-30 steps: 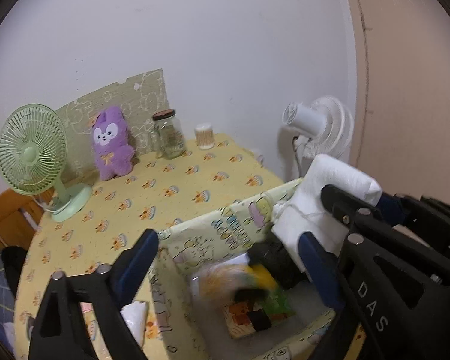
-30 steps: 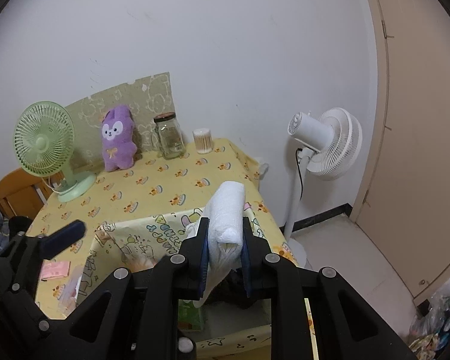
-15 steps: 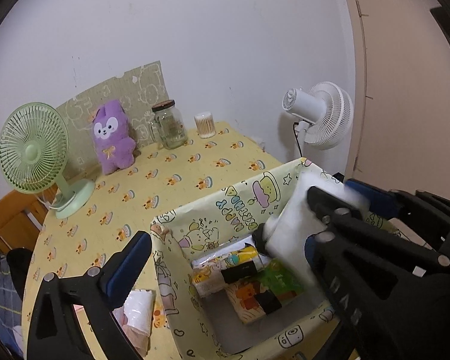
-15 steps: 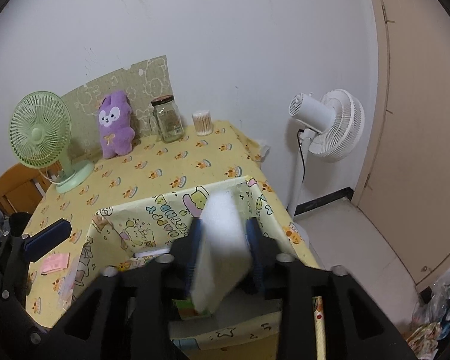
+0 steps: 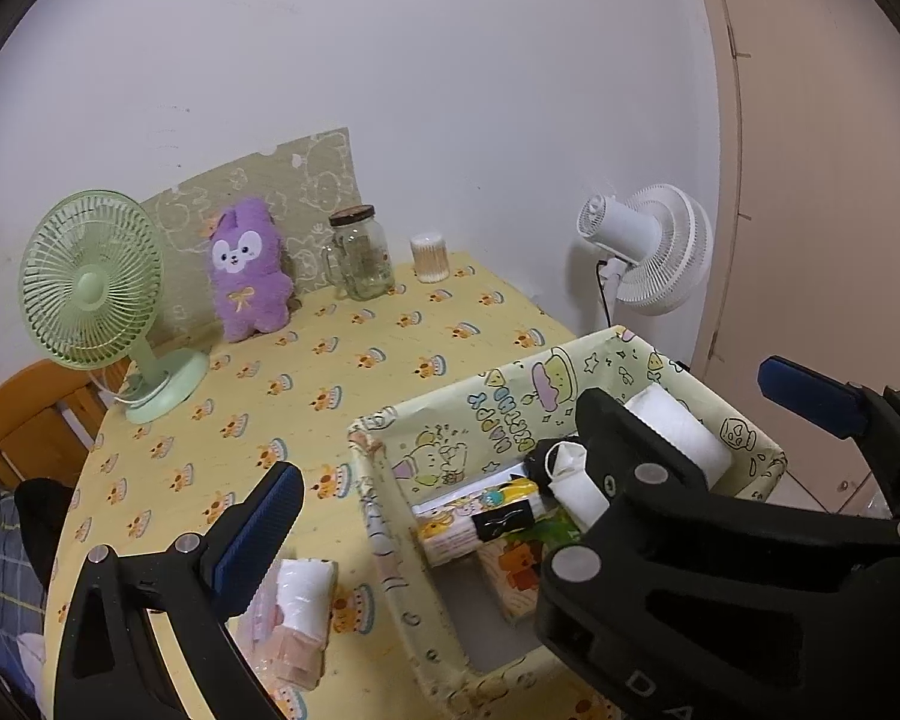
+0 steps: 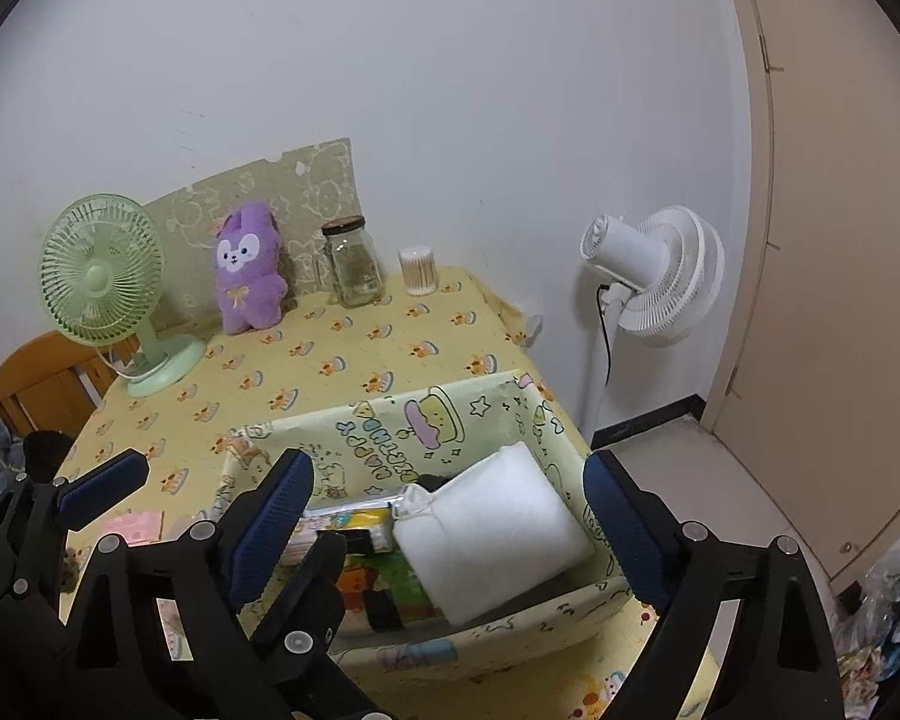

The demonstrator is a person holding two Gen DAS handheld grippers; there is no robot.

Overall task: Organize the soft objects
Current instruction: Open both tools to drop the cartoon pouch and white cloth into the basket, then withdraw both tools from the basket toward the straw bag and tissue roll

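The right gripper [image 6: 444, 516] fingers have just been opening and stand released, the rolled white towel [image 6: 492, 534] lying free between them inside the cartoon-printed fabric bin [image 6: 390, 420]. The left gripper [image 5: 516, 468], its fingers spread and empty, hovers beside the bin. Next, I judge, comes the wrapped white soft packet [image 5: 300, 594] on the counter [image 5: 342, 354], just beside the left gripper's left finger.

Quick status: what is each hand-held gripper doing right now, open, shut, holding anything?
Left hand-held gripper: open, holding nothing.
Right hand-held gripper: open, jaws have just been opening; the white towel lies free between them in the bin.
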